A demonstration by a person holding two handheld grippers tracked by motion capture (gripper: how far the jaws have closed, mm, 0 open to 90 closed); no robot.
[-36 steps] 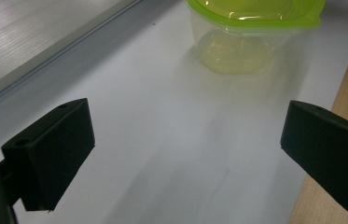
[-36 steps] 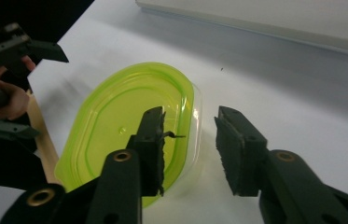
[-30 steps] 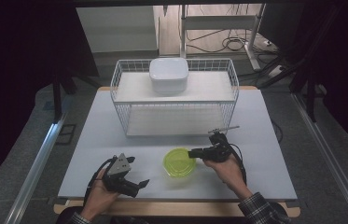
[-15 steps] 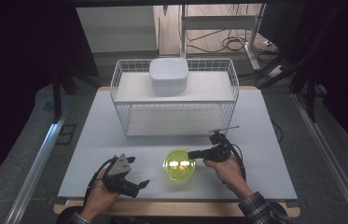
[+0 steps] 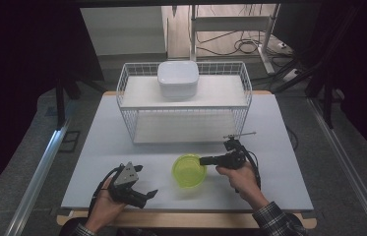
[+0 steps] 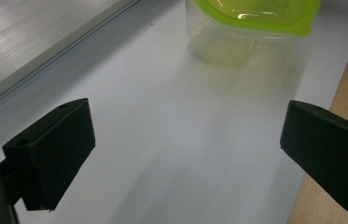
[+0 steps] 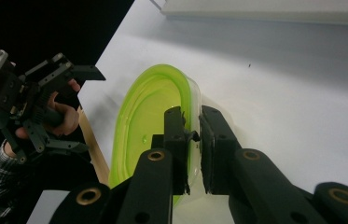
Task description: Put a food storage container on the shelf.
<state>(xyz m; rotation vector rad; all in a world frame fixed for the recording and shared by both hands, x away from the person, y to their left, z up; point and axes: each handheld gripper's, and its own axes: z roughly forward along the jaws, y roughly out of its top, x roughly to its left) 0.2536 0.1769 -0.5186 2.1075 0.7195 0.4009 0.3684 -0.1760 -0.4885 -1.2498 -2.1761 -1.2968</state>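
Observation:
A clear container with a yellow-green lid [image 5: 189,170] stands on the white table near the front, right of centre. My right gripper [image 5: 203,160] reaches it from the right. In the right gripper view the container [image 7: 148,116] has its near rim between the jaws of the right gripper [image 7: 192,126], which have just been closing and now press on it. My left gripper [image 5: 146,181] rests at the front left, open and holding nothing. In the left gripper view the container [image 6: 251,23] sits ahead, well beyond the wide-apart jaws of the left gripper [image 6: 185,140].
A white wire basket rack [image 5: 183,103] stands across the back of the table, with a white square bowl [image 5: 177,78] on its top shelf. A wooden edge [image 5: 181,220] runs along the table's front. Dark floor and metal rails flank both sides.
The right gripper's jaws have narrowed onto the container's rim. Both hands and the container stay where they were.

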